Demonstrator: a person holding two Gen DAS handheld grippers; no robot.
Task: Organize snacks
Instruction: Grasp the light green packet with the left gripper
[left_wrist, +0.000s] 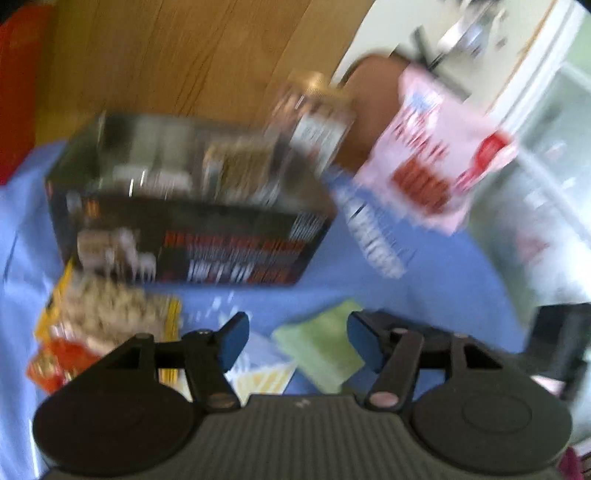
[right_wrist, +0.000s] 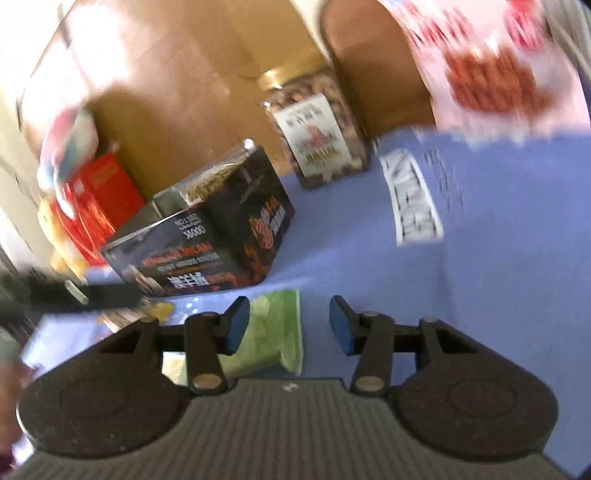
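Note:
Both views are blurred by motion. A black open-top box (left_wrist: 192, 221) with snacks inside stands on the blue cloth; it also shows in the right wrist view (right_wrist: 207, 236). A nut jar with a gold lid (left_wrist: 314, 118) (right_wrist: 317, 136) stands behind it. A pink snack bag (left_wrist: 436, 158) (right_wrist: 491, 70) stands at the right. A green packet (left_wrist: 321, 343) (right_wrist: 273, 332) lies just ahead of both grippers. My left gripper (left_wrist: 297, 341) is open and empty. My right gripper (right_wrist: 290, 325) is open and empty.
A yellow and orange snack bag (left_wrist: 103, 325) lies left of my left gripper. A pale packet (left_wrist: 262, 365) lies under it. A red box (right_wrist: 99, 203) stands at the left. A printed white label (left_wrist: 373, 236) (right_wrist: 410, 199) lies on the blue cloth (right_wrist: 498, 258).

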